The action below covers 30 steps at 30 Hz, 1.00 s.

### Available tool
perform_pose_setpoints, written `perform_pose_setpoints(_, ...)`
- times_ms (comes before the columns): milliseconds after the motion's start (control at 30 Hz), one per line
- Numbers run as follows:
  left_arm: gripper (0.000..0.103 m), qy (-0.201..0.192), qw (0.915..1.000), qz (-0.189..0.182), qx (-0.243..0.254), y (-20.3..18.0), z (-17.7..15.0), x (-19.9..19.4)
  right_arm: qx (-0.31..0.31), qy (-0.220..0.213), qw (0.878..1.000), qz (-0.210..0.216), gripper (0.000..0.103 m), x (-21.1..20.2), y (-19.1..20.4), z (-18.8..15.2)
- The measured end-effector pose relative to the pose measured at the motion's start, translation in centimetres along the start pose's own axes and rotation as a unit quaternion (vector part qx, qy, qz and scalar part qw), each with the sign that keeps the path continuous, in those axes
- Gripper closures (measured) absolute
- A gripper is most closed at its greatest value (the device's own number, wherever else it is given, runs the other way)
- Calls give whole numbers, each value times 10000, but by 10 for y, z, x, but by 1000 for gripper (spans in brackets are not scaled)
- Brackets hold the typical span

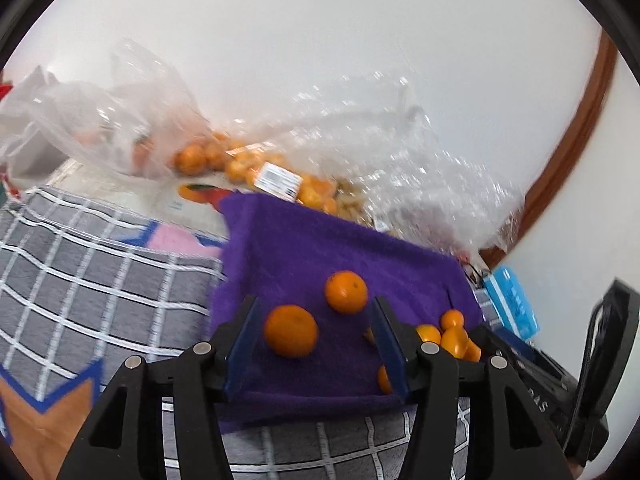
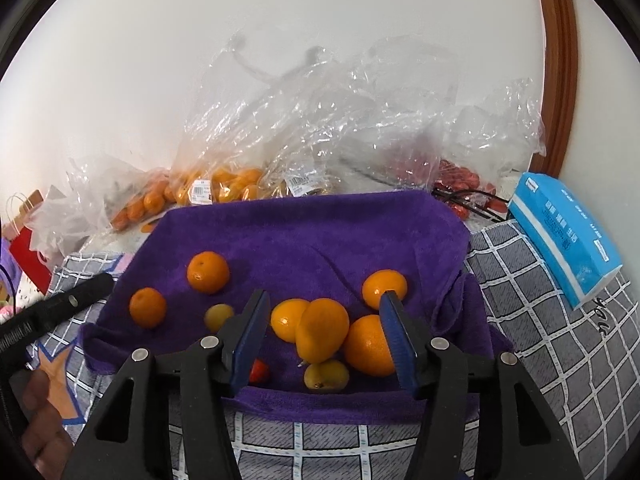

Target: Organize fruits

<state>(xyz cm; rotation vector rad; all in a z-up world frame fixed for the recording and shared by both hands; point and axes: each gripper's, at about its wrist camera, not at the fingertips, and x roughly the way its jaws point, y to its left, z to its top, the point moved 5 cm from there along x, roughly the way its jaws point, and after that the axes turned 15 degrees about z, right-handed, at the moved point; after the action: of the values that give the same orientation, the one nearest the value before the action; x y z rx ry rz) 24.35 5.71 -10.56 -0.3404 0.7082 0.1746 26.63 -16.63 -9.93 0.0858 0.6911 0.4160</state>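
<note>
A purple towel [image 2: 304, 232] lies over a checked cloth and carries loose fruit. In the right wrist view my right gripper [image 2: 325, 296] stands open above a cluster: an elongated orange fruit [image 2: 322, 330], a round orange [image 2: 289, 319] on its left and a bigger orange [image 2: 366, 346] partly behind the right finger. A small yellow fruit [image 2: 326, 376] and a small red one [image 2: 260, 371] lie nearer. My left gripper [image 1: 316, 302] is open over the towel [image 1: 320, 248], with one orange [image 1: 291, 336] by its left finger and another orange [image 1: 346, 292] just beyond. Neither gripper's pads press on any fruit.
Clear plastic bags [image 2: 320, 120] of oranges [image 2: 224, 188] and red fruit [image 2: 460, 178] pile against the white wall. A blue tissue box [image 2: 568, 236] lies at the right on the grey checked cloth [image 2: 540, 320]. A person's hand [image 2: 40, 420] shows at the lower left. A wooden door frame [image 2: 560, 80] stands at the right.
</note>
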Motion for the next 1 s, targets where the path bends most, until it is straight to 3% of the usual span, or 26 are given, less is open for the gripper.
perform_pose_setpoints(300,44,-209,9977,574,288,19,5,-51,-82,-176,9997,-163,42,-53,20,2)
perform_pose_setpoints(400,36,-279,9973,619,282,18,-2,-73,90,-249,9996,-97,42,-76,25,2)
perform_pose_setpoints(533,25,-581,9927,858,617,3,-15,-106,-30,-302,9991,-306,42,-107,35,0)
perform_pose_setpoints(667,19,-640,9901,931,835,-14,-24,-129,-89,-226,9987,-451,41,-129,43,-5)
perform_pose_setpoints(767,15,-637,9888,982,923,-23,-30,-143,-133,-249,9988,-405,23,-146,50,-12)
perform_pose_setpoints(933,13,-613,9871,1036,1058,-31,-38,-156,-238,-437,9978,-433,8,-168,58,-19)
perform_pose_setpoints(1000,13,-591,9874,1008,1063,-34,-39,-160,-309,-455,9972,-503,6,-173,61,-20)
